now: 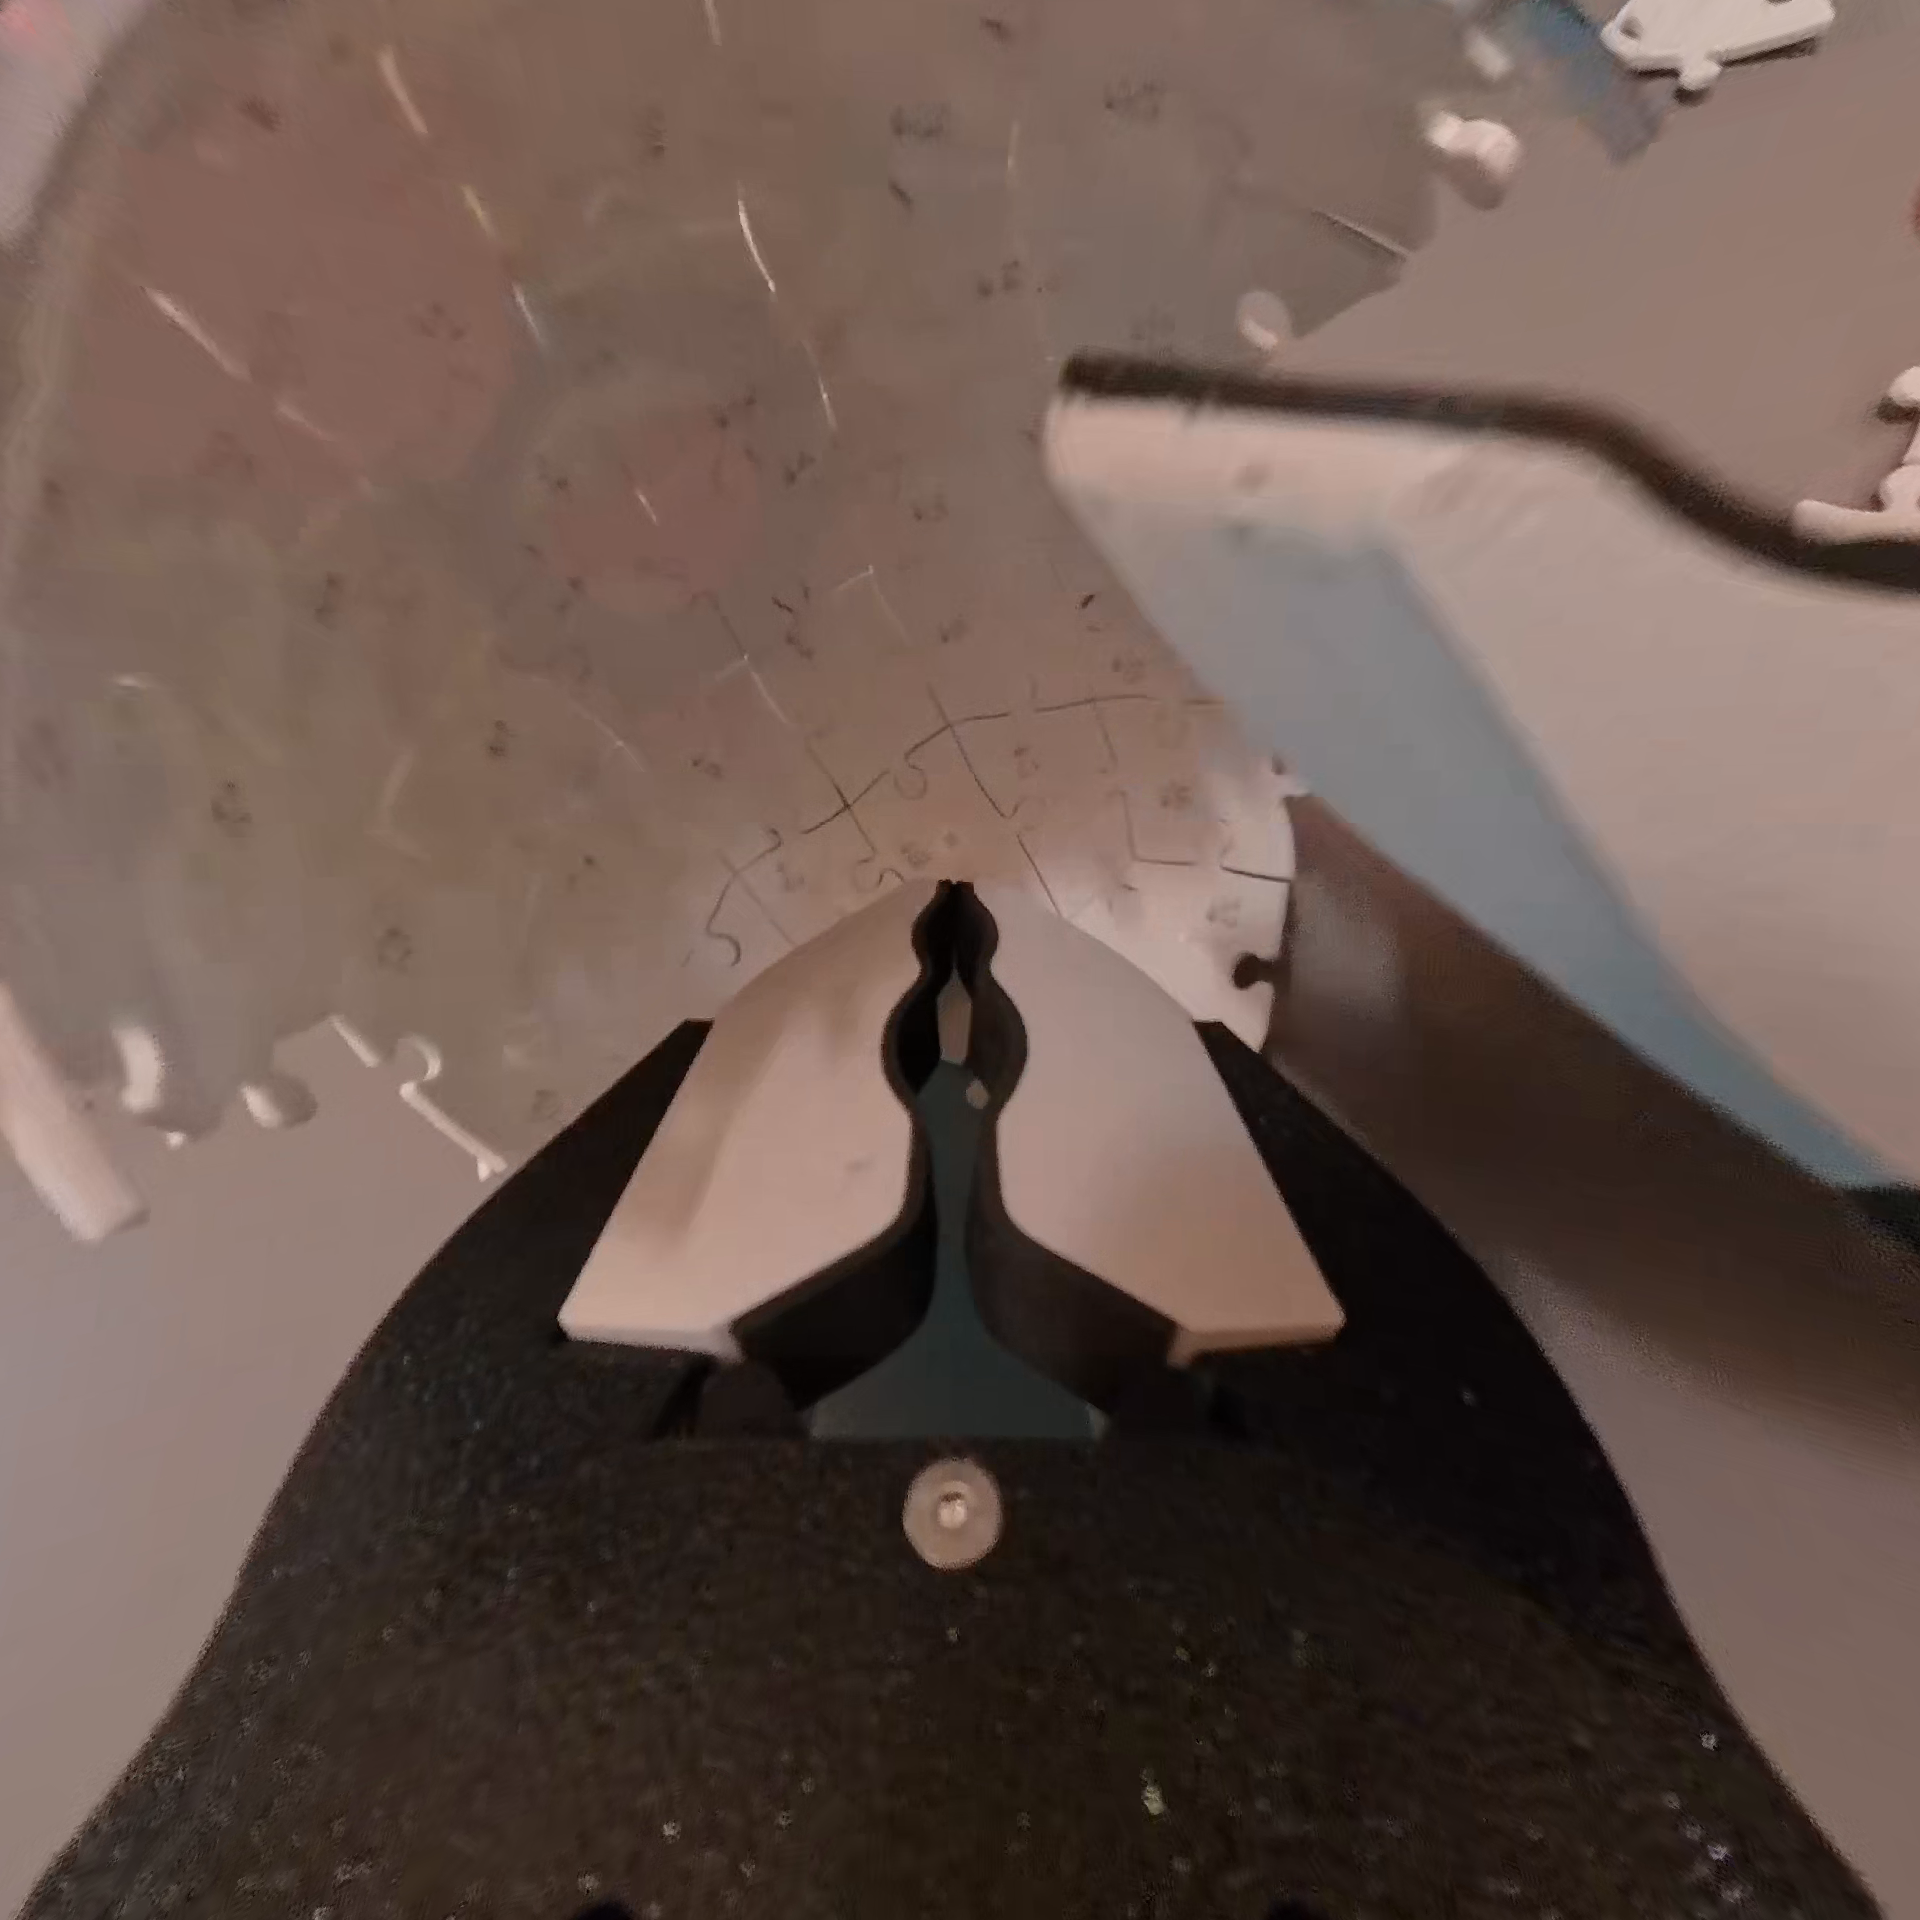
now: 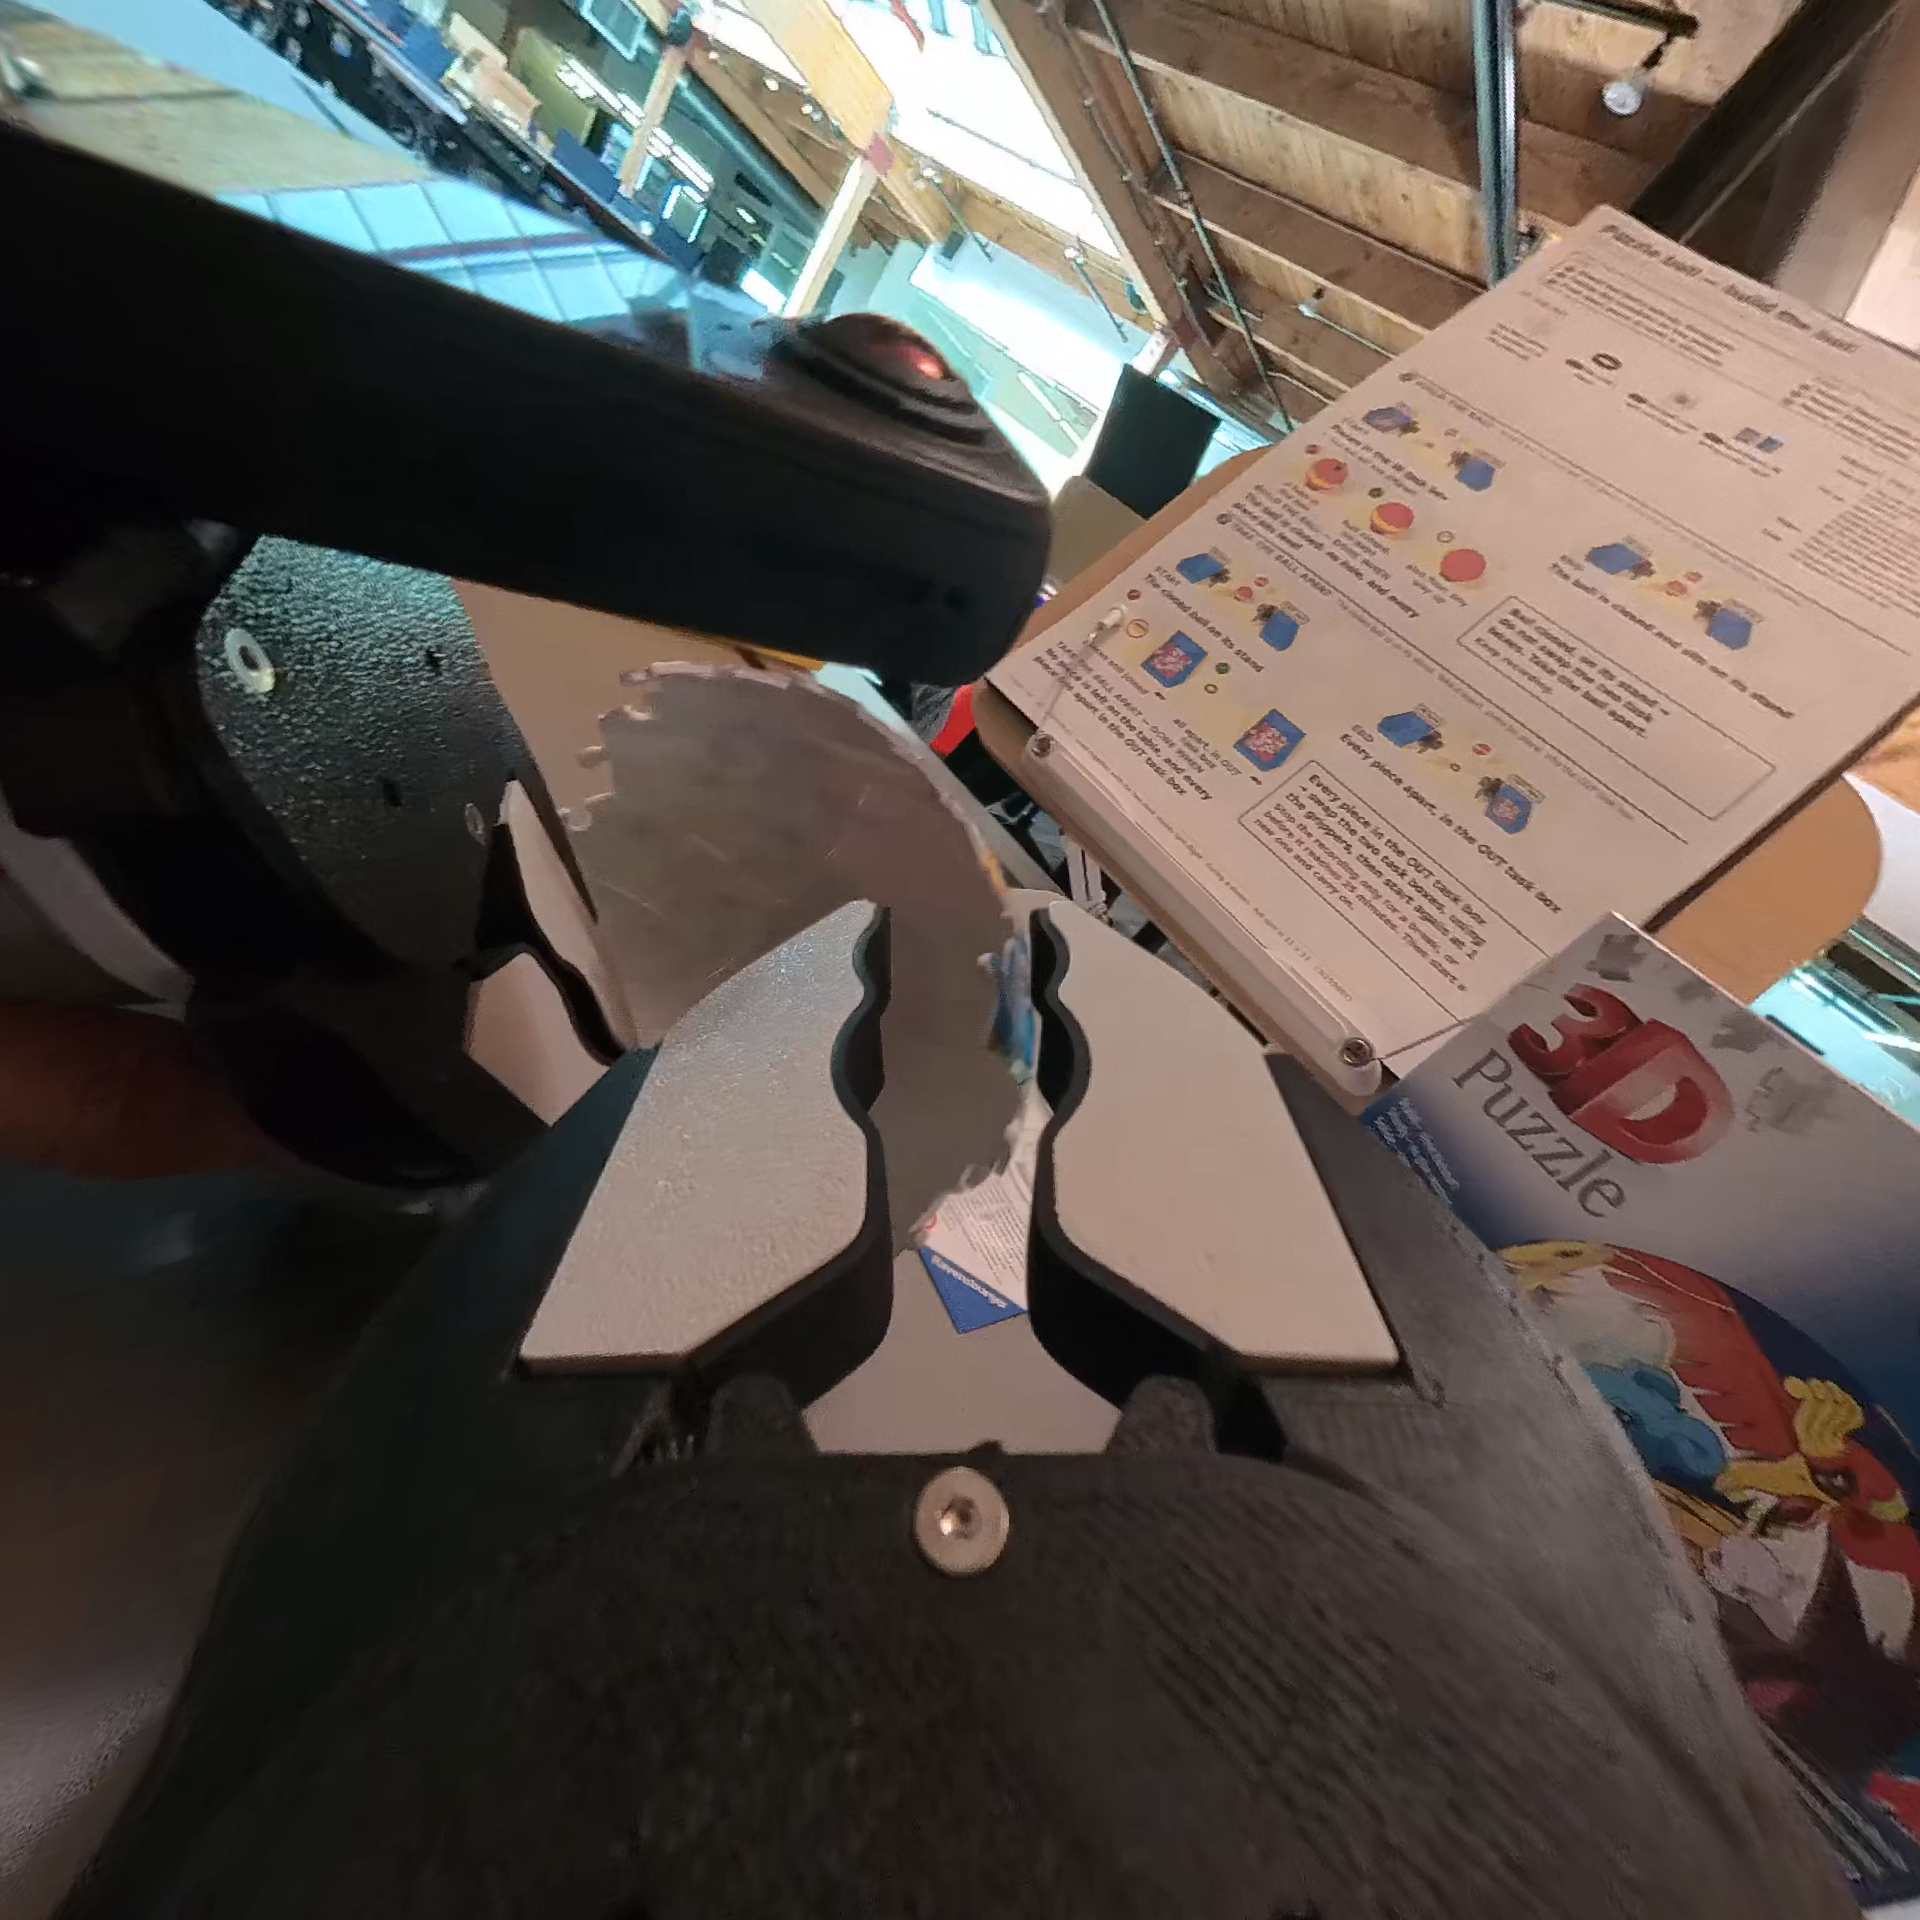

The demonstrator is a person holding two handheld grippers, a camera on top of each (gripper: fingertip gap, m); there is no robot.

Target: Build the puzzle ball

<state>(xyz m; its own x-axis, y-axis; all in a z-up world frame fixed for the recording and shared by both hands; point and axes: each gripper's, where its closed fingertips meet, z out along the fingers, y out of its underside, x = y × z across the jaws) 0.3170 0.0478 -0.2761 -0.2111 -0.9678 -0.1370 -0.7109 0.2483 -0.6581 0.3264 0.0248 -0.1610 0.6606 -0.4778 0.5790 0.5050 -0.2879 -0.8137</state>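
**Half-built shell pinched on the left, right side standing free**

Your left hand-held gripper point(image 1: 956, 888) is clenched on the rim of the partly built puzzle ball point(image 1: 623, 520), a curved shell of joined pieces seen from its pale inner side. The shell fans up and away ahead of the fingertips, lifted off the tabletop point(image 1: 208, 1455). Pinching the edge likely keeps the open, toothed border reachable for the next piece.

Your right hand-held gripper point(image 2: 961, 935) is released, with a clear gap between its fingers. The same shell point(image 2: 790, 831) sits just ahead of them, its rim point(image 2: 1003, 977) in the gap; contact is uncertain.

Loose pieces point(image 1: 1465, 156) lie beyond the shell on the tabletop. To your right stand the puzzle box point(image 2: 1662, 1195) and an instruction sheet point(image 2: 1507, 623).
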